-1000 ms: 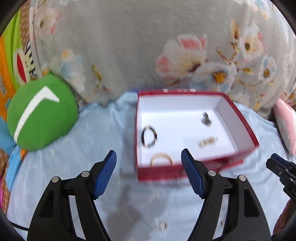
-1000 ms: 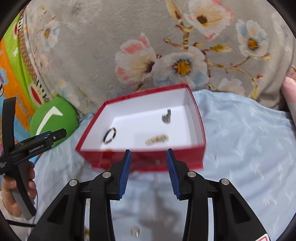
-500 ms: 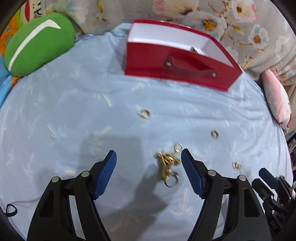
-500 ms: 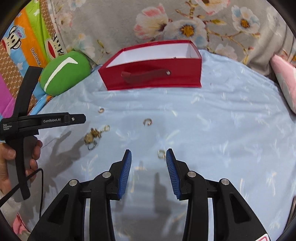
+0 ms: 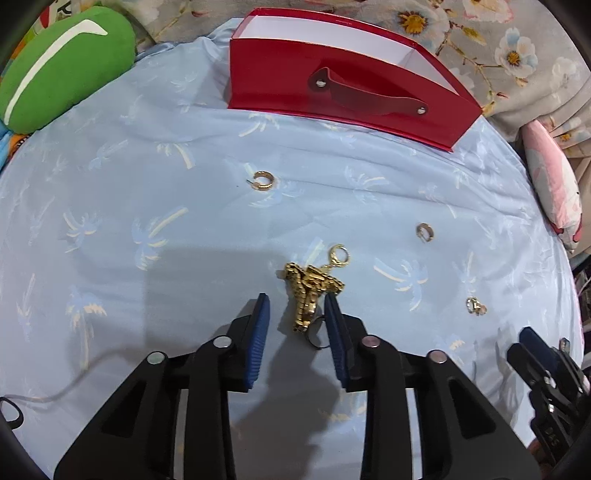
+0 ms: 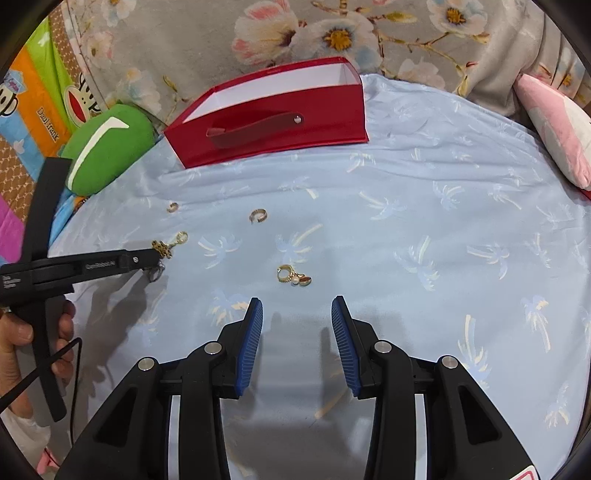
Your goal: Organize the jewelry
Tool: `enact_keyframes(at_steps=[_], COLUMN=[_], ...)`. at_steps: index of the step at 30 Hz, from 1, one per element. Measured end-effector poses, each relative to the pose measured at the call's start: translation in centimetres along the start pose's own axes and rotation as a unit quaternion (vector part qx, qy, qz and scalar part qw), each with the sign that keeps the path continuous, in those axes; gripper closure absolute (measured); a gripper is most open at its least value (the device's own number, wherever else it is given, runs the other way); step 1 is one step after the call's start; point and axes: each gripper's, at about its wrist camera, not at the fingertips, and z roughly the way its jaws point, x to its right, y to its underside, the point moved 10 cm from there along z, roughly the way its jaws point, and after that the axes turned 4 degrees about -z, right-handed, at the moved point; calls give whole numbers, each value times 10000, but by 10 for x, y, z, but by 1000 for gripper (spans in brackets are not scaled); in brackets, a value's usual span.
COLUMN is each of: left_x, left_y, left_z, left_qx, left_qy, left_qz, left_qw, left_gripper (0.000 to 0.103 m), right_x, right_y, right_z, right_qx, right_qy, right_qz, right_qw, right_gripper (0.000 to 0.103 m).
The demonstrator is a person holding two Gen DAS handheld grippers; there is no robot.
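A red box [image 5: 332,85] with a white inside stands at the far side of the light blue cloth; it also shows in the right wrist view [image 6: 273,122]. A tangled gold chain [image 5: 310,291] with a hoop lies between the tips of my open left gripper [image 5: 297,314], not gripped. A gold hoop earring [image 5: 263,181], a small ring [image 5: 424,232] and a pearl earring [image 5: 474,305] lie loose. My right gripper [image 6: 297,314] is open and empty, just short of the pearl earring cluster [image 6: 293,275]. A ribbed ring [image 6: 258,215] lies farther off.
A green cushion [image 5: 62,62] lies at the far left and a pink cushion [image 5: 554,184] at the right edge. A floral grey blanket [image 6: 332,33] backs the box. The left gripper's body [image 6: 85,267] crosses the left of the right wrist view.
Both grippers pulled back from the box and dropped low over the cloth. The left gripper has narrowed around the gold chain. The right gripper has come closer to the pearl earring cluster.
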Motion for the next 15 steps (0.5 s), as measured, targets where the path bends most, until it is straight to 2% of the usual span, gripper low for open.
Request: enact_keyframes(at_steps=[1,3,8,15], left_x=[1,4,8,-3], left_y=[1,2,0,-18], left_z=[0,0,-13,-60], left_qx=[-30,-82,45,568], left_qy=[71,215,436,542], left_qz=[-14,-54,-98,-143], left_qw=[10000,9997,9990,9968], left_gripper=[91,95,95,96], right_x=[0,0,-4,-28], right_y=[-1,-3,-14,-23], right_z=[3,7,16,18], right_qx=[-18,-31,-19,34], right_qy=[-9,-40,-88,-305], right_qz=[-3,13,-10,-154], right_qw=[10000,10000,10000,9994], right_gripper=[65,65,65,65])
